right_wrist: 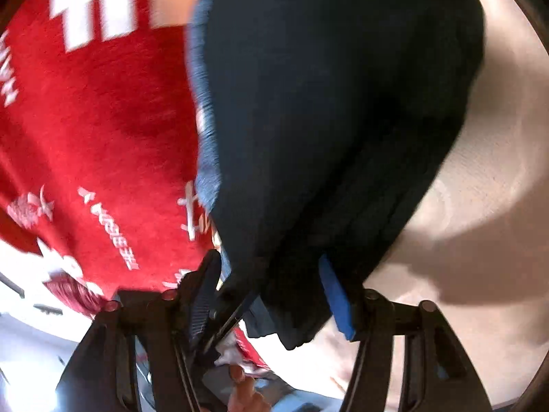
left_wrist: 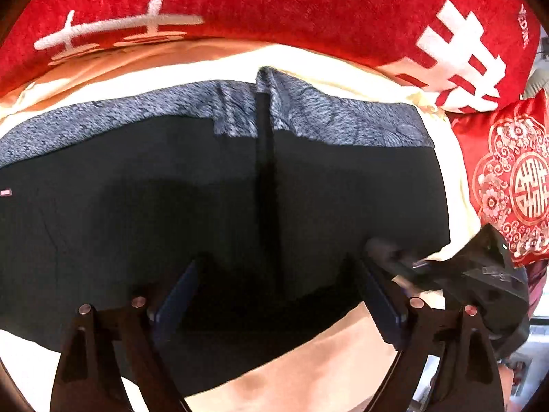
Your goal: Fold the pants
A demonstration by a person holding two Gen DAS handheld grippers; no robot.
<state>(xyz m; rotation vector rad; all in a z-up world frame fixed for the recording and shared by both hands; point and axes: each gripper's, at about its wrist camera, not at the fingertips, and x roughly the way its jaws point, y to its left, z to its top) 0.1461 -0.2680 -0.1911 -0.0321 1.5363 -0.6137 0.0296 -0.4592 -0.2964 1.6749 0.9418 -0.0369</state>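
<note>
The black pants (left_wrist: 206, 199) with a grey-blue patterned waistband (left_wrist: 308, 116) lie flat on a cream sheet (left_wrist: 343, 370). My left gripper (left_wrist: 278, 288) is open, its blue-padded fingers (left_wrist: 178, 295) spread over the pants' near edge. The right gripper's tip (left_wrist: 405, 257) shows at the pants' right edge. In the right wrist view the pants (right_wrist: 343, 103) hang in a bunch, and the right gripper (right_wrist: 271, 285) has its jaws apart with the fabric edge between them. The view is blurred.
A red blanket (left_wrist: 274, 3) with white characters lies behind the pants and also shows in the right wrist view (right_wrist: 103, 120). A red embroidered cushion (left_wrist: 514, 178) sits at the right. A fingertip (right_wrist: 240, 377) shows below the right gripper.
</note>
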